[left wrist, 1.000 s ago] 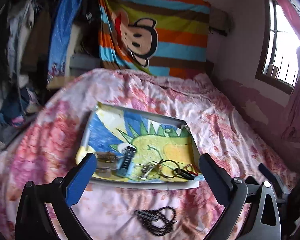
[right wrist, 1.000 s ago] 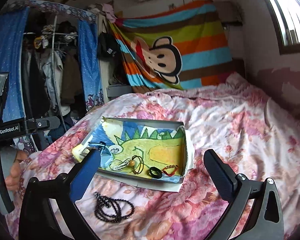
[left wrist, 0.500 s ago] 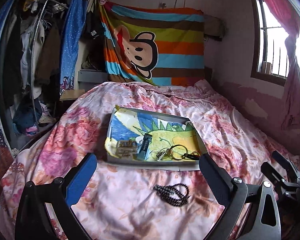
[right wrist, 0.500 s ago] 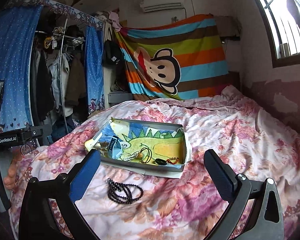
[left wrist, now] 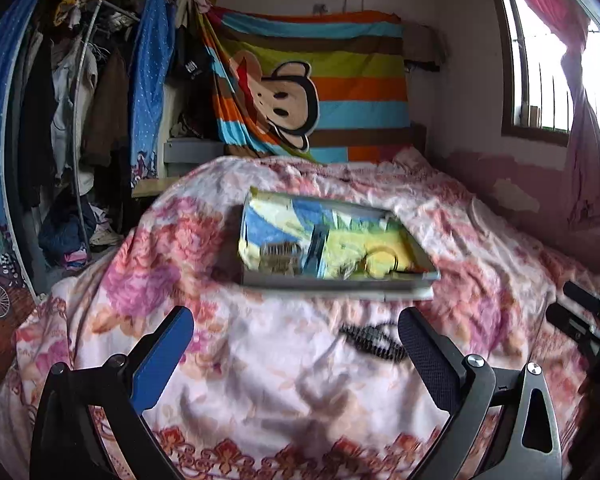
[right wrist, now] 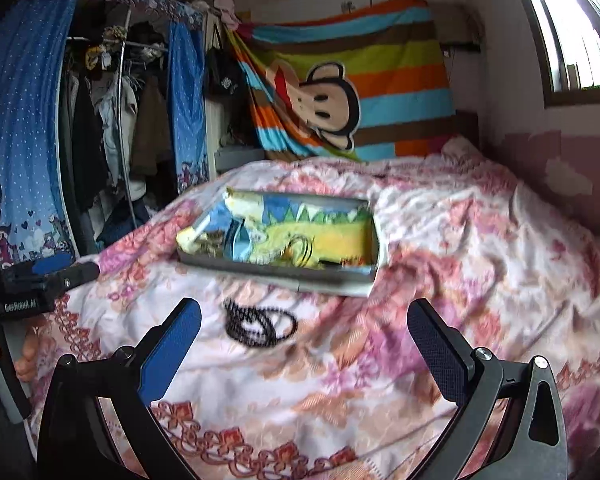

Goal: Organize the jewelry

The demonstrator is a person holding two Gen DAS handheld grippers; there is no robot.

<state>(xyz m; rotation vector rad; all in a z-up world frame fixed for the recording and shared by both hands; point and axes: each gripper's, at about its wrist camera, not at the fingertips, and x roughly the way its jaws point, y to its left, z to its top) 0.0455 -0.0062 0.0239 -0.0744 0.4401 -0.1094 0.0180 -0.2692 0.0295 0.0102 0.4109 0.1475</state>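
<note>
Left wrist view: the left gripper (left wrist: 294,350) has its blue-padded jaws spread wide, holding nothing, above a pink floral bedspread (left wrist: 260,400). A black beaded necklace (left wrist: 374,340) lies loose on the bedspread at about 5 o'clock from the shallow grey box lined with a green dinosaur drawing (left wrist: 332,284), near its front edge. Small jewelry pieces inside the box are blurred. A striped monkey-print blanket (left wrist: 320,80) hangs at 12 o'clock

Right wrist view: the right gripper (right wrist: 304,334) is likewise wide apart and empty. The necklace (right wrist: 258,326) sits at about 7 o'clock from the box (right wrist: 276,270), apart from it. At 9 o'clock a hand (right wrist: 24,360) grips the other tool's handle
</note>
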